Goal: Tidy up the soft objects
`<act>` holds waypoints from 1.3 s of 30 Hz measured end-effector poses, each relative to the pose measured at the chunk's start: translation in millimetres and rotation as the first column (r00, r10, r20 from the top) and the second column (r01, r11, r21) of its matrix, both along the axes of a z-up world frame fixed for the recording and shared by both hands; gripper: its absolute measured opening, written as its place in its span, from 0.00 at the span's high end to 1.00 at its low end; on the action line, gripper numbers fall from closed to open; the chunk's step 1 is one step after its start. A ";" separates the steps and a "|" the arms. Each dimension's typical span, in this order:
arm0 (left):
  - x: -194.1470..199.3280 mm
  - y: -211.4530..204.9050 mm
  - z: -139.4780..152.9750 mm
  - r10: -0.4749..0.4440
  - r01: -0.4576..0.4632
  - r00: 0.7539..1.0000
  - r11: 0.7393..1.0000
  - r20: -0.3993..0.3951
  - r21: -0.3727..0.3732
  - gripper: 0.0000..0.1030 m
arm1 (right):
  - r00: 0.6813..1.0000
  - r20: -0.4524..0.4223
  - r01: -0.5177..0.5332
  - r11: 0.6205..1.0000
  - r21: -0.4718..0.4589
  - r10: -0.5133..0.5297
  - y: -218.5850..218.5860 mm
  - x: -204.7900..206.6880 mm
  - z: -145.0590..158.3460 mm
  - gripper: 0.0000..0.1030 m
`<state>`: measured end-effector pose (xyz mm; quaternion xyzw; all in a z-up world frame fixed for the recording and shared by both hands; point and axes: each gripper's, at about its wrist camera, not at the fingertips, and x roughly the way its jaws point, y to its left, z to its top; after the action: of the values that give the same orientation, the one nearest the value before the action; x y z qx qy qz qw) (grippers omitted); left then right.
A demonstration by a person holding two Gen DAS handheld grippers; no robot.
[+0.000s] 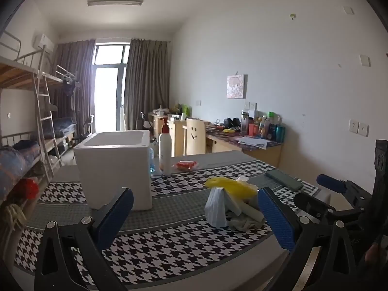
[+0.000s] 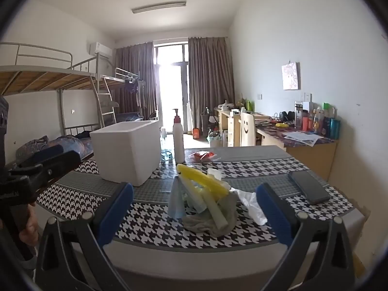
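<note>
Grippers wide, empty | soft pile (image 2: pixel 203 201) on table | foam box (image 2: pixel 126 150) behind

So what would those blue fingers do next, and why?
Probably the right gripper eases forward onto the pile of soft things: its fingers stand open and empty, the pile lies just ahead, and the white box waits behind.

Houndstooth-clothed table (image 2: pixel 242 232), white foam box (image 2: pixel 126 150), pump bottle (image 2: pixel 179 143), soft-object pile (image 2: pixel 206 201), dark phone (image 2: pixel 309 186), red packet (image 2: pixel 202 155)

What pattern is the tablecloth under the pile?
Black-and-white houndstooth with plain grey bands on the tablecloth; clearest in the right wrist view.
</note>
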<state>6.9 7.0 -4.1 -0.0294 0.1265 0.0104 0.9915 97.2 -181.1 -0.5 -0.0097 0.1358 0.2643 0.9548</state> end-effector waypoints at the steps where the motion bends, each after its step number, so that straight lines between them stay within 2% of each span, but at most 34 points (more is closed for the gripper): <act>1: 0.0 -0.4 -0.2 0.011 -0.011 1.000 1.000 0.002 0.006 0.01 | 1.000 -0.001 -0.002 1.000 0.000 0.002 0.1 0.4 0.0 0.00; 21: -2.9 -2.4 2.0 0.018 -0.018 1.000 0.999 0.019 0.032 0.01 | 1.000 0.012 0.008 1.000 -0.002 -0.008 3.7 -0.9 -2.6 0.00; 39: 11.5 1.1 -2.7 0.009 -0.009 1.000 1.000 -0.024 0.017 0.01 | 1.000 -0.014 0.011 1.000 -0.005 -0.011 3.1 8.6 -4.7 0.00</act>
<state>18.4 8.0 -6.8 -0.0217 0.1380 0.0164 0.9901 105.8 -177.9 -5.1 -0.0094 0.1429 0.2589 0.9552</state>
